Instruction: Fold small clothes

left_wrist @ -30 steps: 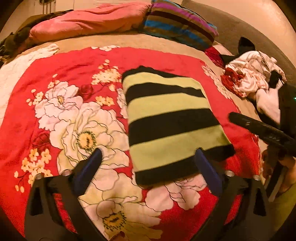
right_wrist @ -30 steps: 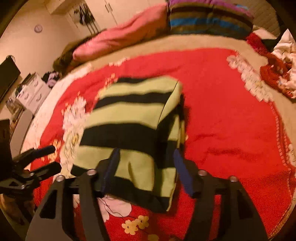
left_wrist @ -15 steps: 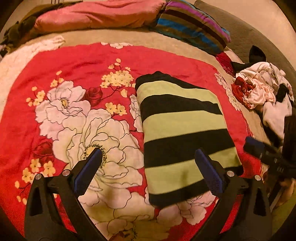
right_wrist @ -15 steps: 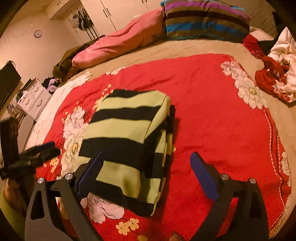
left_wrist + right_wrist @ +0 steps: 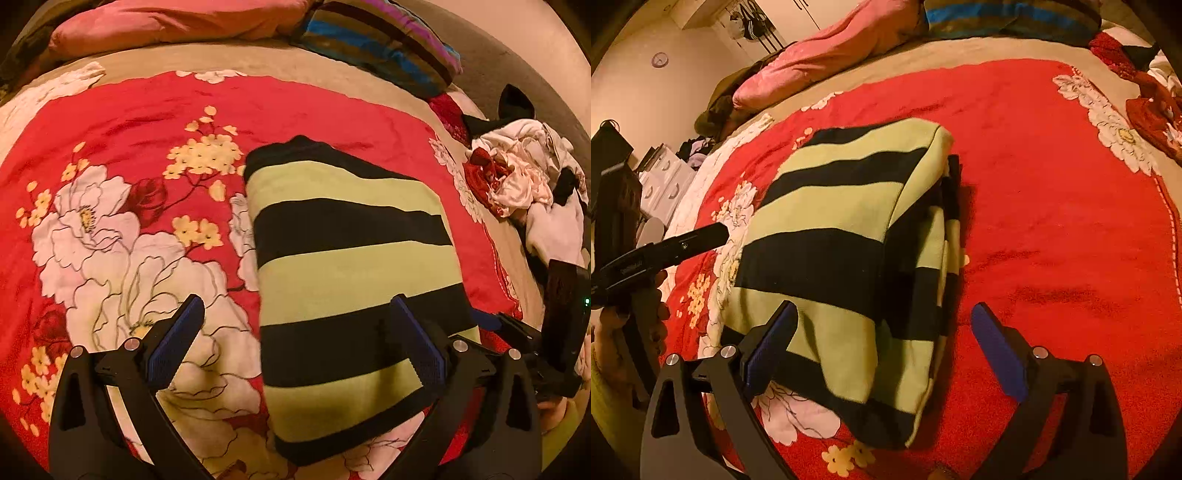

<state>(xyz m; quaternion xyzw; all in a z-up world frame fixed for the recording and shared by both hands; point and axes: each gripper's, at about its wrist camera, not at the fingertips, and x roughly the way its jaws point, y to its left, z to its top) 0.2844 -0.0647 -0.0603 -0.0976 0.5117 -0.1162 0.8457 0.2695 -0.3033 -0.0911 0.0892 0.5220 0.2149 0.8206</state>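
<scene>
A folded sweater (image 5: 354, 280) in wide black and pale green stripes lay on the bed, on a red blanket (image 5: 122, 122) printed with large white and yellow flowers. It was folded into a thick oblong, and from the right wrist view the layers showed stacked along its right-hand edge. The left gripper (image 5: 293, 338) hung over the near end of the sweater with its jaws wide apart and nothing pressed between them; one blue pad stood over the flowered blanket beside the sweater and the other over the striped cloth. The right gripper (image 5: 886, 349) was likewise over the near end, its jaws spread wide after having just been opening, with the sweater's near right corner lying between them but not clamped. Its left pad was over the sweater and its right pad over bare red blanket. A hand (image 5: 631, 317) held the left gripper's handle at the left edge of that view. At the head of the bed lay a pink pillow (image 5: 177, 22) and a striped cushion (image 5: 384, 44). A heap of white, red and black clothes (image 5: 524, 181) sat near the far right edge of the bed, well apart from the sweater.
</scene>
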